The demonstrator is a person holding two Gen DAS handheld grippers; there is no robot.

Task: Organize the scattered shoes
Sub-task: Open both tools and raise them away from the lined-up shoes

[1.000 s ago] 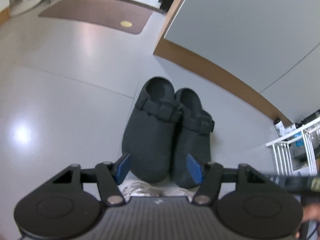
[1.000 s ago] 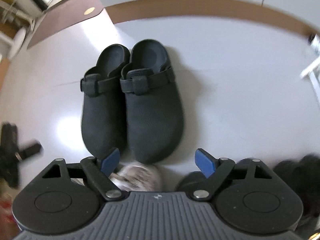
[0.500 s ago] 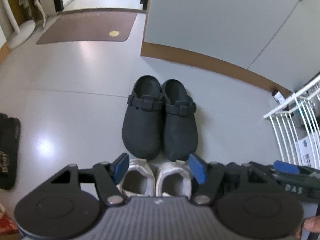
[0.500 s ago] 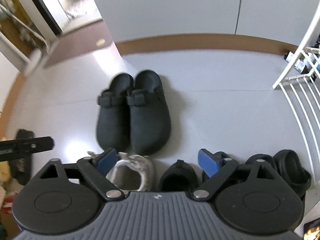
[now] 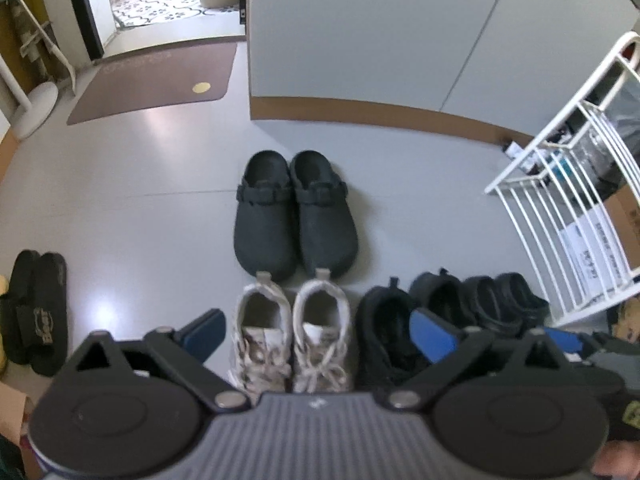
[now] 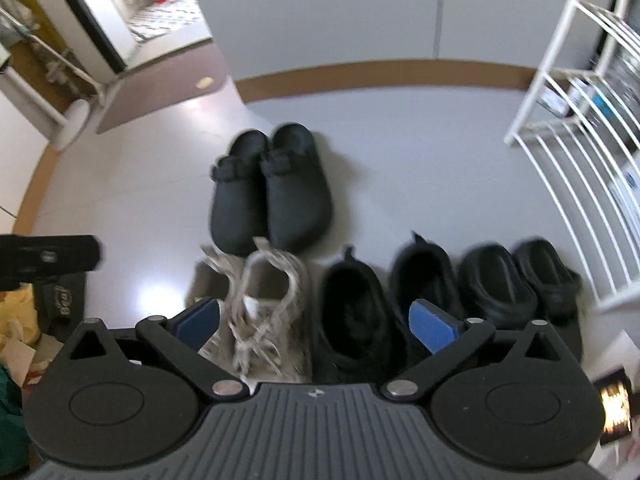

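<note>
Shoes lined up on the floor
Both tongs, left and right, have just been opening, released, empty above clogs and sneakers.

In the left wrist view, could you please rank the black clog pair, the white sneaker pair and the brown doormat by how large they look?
1. brown doormat, although farthest away.
2. and 3. black clog pair and white sneaker pair look about alike; the sneakers are nearer and partly hidden by the left gripper, so I won't rank them.
</note>
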